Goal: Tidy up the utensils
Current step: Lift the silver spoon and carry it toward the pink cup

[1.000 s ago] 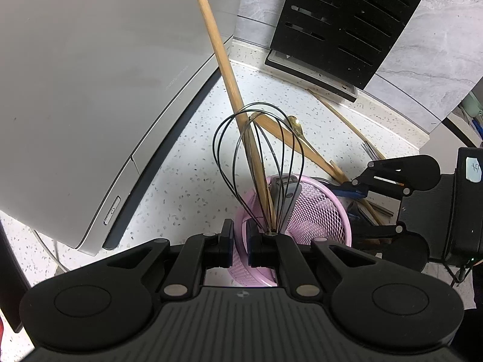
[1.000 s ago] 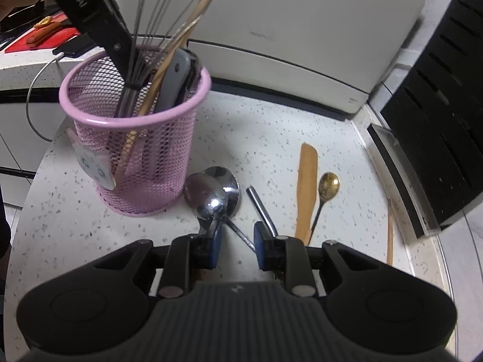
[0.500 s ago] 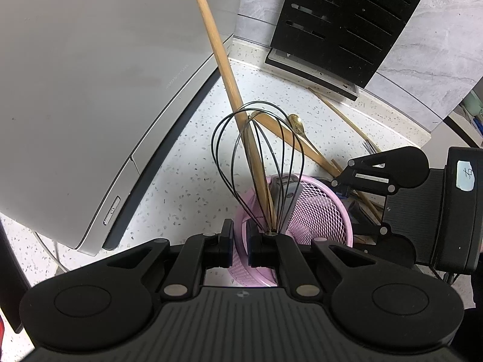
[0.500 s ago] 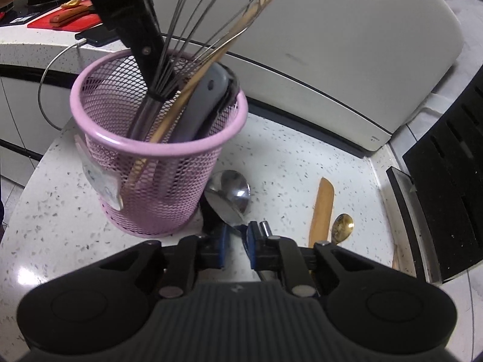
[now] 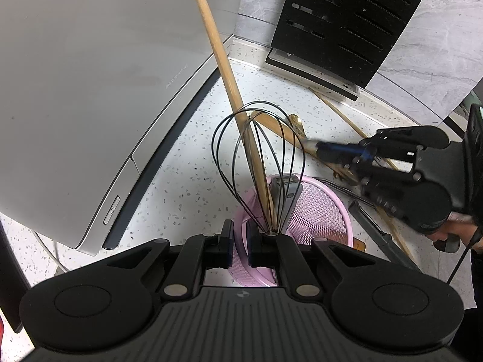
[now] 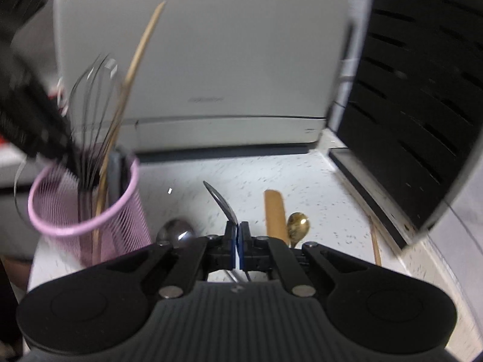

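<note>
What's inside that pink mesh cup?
In the pink wire-mesh cup stand a black wire whisk, a long wooden stick and a grey-handled utensil. Their lower ends and the cup's bottom are hidden.

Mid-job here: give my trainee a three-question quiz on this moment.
1. True or false: the left gripper pinches the rim of the pink mesh holder.
2. What does the right gripper hold? A) a silver spoon B) the gold spoon C) the wooden spatula
3. Fill in: the wire ____ stands in the holder beside a wooden stick.

Key: 1 true; 2 A; 3 whisk.
</note>
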Tool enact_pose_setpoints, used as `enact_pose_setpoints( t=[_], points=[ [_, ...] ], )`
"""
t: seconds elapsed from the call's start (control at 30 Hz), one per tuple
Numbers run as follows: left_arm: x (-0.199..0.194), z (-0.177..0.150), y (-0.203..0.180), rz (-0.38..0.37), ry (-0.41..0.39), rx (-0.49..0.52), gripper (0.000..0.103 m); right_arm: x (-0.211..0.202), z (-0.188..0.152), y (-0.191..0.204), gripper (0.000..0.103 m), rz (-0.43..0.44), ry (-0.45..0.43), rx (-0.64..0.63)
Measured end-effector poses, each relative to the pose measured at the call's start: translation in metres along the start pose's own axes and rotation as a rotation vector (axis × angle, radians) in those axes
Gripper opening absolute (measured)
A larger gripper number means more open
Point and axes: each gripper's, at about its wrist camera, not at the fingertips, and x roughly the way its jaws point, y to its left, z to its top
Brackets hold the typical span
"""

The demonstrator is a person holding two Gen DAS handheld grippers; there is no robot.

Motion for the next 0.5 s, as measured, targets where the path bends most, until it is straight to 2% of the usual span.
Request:
enact_pose_setpoints(
  t=[0.17, 0.4, 0.47, 0.5],
  points=[
    [0.000, 0.000, 0.000, 0.002, 0.001, 0.000, 0.009, -0.013, 0.005, -0.008, 0.000, -0.020, -0.050, 0.085],
    [0.003, 0.001, -0.002, 0.010, 0.003, -0.008, 0.008, -0.048, 0.022, -0.010, 0.000, 0.004, -0.154, 0.200],
    [0.003, 0.000, -0.002, 0.010, 0.004, -0.007, 0.008, -0.056, 0.028, 0.002, 0.000, -0.021, -0.159, 0.122],
    [0.003, 0.000, -0.001, 0.010, 0.004, -0.006, 0.008, -0.061, 0.030, 0.016, 0.000, -0.058, -0.160, 0.006]
  ],
)
